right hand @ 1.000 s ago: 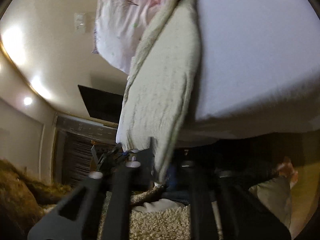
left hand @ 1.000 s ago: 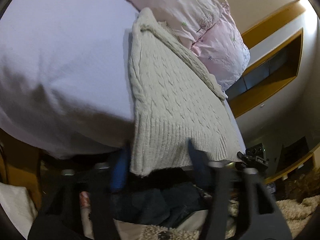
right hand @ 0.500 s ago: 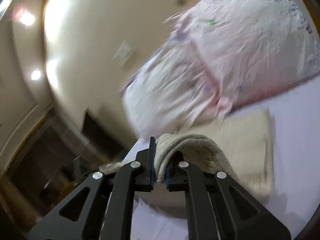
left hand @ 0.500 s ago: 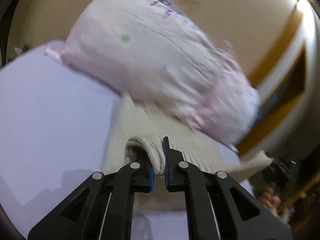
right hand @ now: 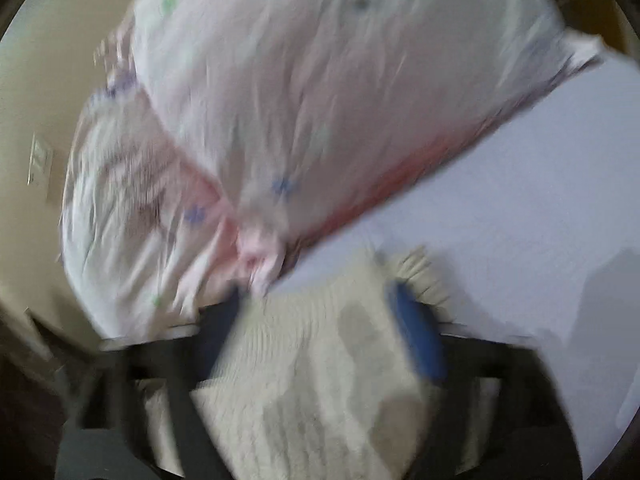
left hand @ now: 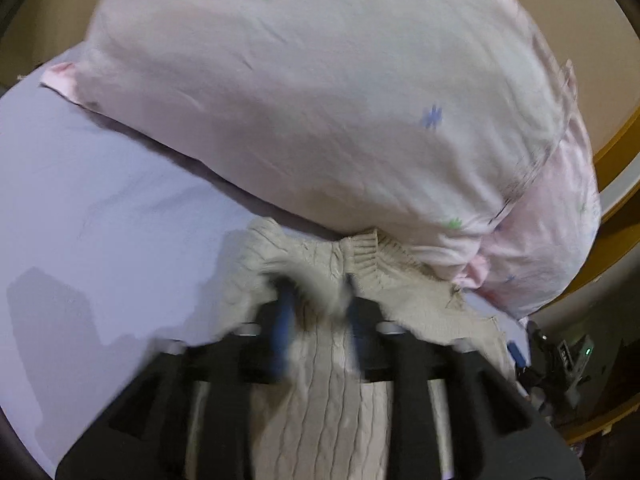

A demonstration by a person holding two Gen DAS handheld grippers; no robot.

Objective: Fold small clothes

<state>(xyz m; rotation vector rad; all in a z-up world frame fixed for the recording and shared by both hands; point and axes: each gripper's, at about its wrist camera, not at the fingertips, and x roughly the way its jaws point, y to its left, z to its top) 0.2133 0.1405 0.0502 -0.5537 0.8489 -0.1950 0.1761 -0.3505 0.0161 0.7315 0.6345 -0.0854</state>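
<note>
The bed (left hand: 100, 208) carried a cream knit sweater (left hand: 320, 400) under the left claw (left hand: 316, 300), with 2 pink pillows (left hand: 320, 92) beyond it.

Cream cable-knit sweater (left hand: 320, 392) folded on lavender sheet, ribbed edge touching pink pillow.

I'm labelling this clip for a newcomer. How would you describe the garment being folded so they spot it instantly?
Start at the big pale pink pillow with small flower prints on the lavender bed sheet. Just below its lower edge lies the cream cable-knit sweater. It is the only ribbed, woolly thing there; pillow and sheet are smooth cloth.
</note>
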